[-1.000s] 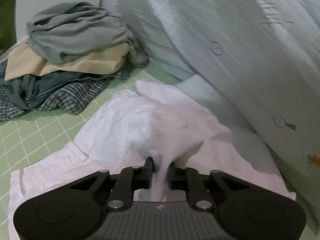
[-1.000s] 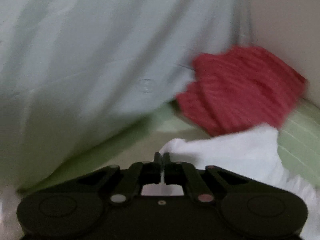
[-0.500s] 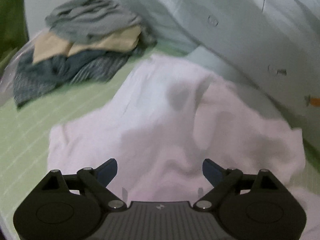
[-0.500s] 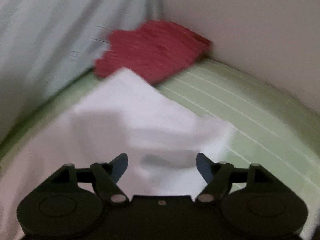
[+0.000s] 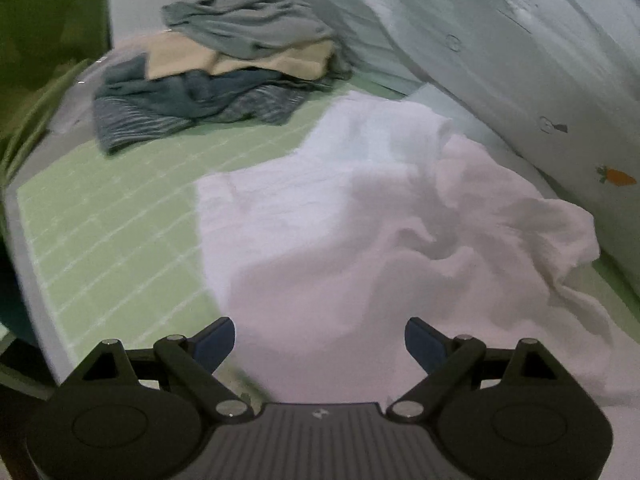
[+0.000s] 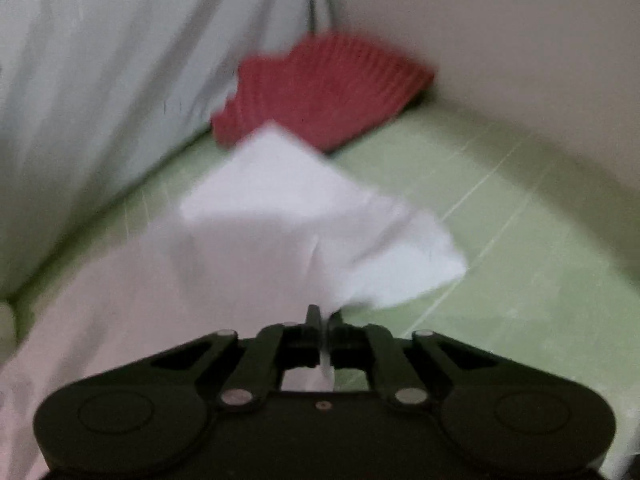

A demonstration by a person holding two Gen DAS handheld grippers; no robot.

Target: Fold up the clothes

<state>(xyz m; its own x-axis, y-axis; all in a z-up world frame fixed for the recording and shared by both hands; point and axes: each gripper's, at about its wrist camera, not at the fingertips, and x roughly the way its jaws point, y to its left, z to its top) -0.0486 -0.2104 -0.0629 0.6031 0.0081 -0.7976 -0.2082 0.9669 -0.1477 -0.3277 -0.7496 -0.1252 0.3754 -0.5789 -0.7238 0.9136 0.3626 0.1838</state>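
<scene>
Dim, flat indoor light is leaving both fisheye views murky, corners are going black, and motion blur is smearing the red cloth (image 6: 324,92) and white garment (image 6: 304,216).

left tool (image 5: 319,338) body: showing as matte black, a ribbed grey panel sitting between two round housings
left tool fingertips (image 5: 216,340): wearing blue pads
right tool (image 6: 323,318) linkage: showing black arms, silver pivot screws gleaming behind the fingers
</scene>
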